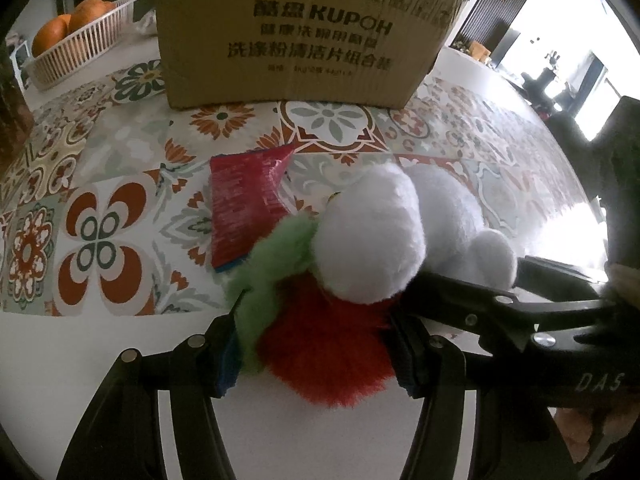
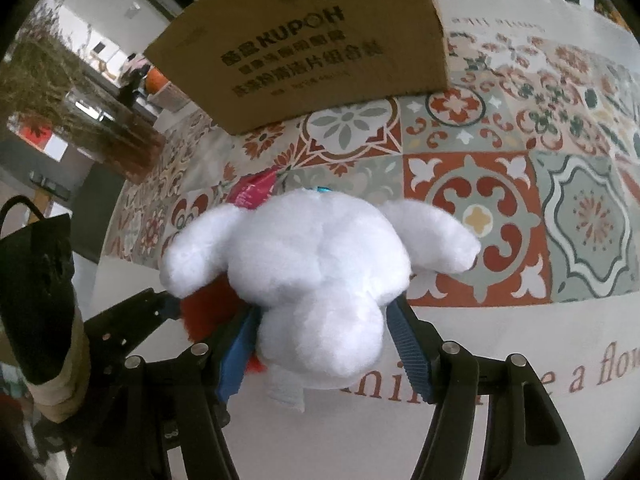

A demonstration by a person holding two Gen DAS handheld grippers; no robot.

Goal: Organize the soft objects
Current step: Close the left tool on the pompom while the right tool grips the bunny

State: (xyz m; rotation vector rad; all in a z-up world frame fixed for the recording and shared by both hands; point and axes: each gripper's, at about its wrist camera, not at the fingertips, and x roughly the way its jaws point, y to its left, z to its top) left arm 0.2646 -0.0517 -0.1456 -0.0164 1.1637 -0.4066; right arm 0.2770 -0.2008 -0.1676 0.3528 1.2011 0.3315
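We're low over the tablecloth (image 1: pixel 120 168) now, both grippers on the same plush toy (image 2: pixel 304 264). From the left wrist view, our left gripper (image 1: pixel 316 352) has its blue pads (image 1: pixel 226 364) about half apart, pressed on the toy's red fuzzy part (image 1: pixel 328 348), with a green fluffy strip (image 1: pixel 268 264) squeezed against the left pad. The toy's white head and ears bulge out just past the fingers. From the right wrist view, our right gripper (image 2: pixel 324 344) is also about half open, its blue pads (image 2: pixel 408 344) pinching the lower white lump of the toy from both sides; a small grey label (image 2: pixel 286 394) hangs from the toy between the fingers. The right gripper's black arm (image 1: pixel 520 312) crosses in from the right in the left view, right beside the left one.

The toy sits near the cloth's white border, partly over a red packet (image 1: pixel 244 204) lying flat on the patterned tiles. Beyond it stands a cardboard box (image 1: pixel 296 32), well apart from the toy. Far left, a white basket (image 1: pixel 76 52) holds oranges (image 1: pixel 50 34).
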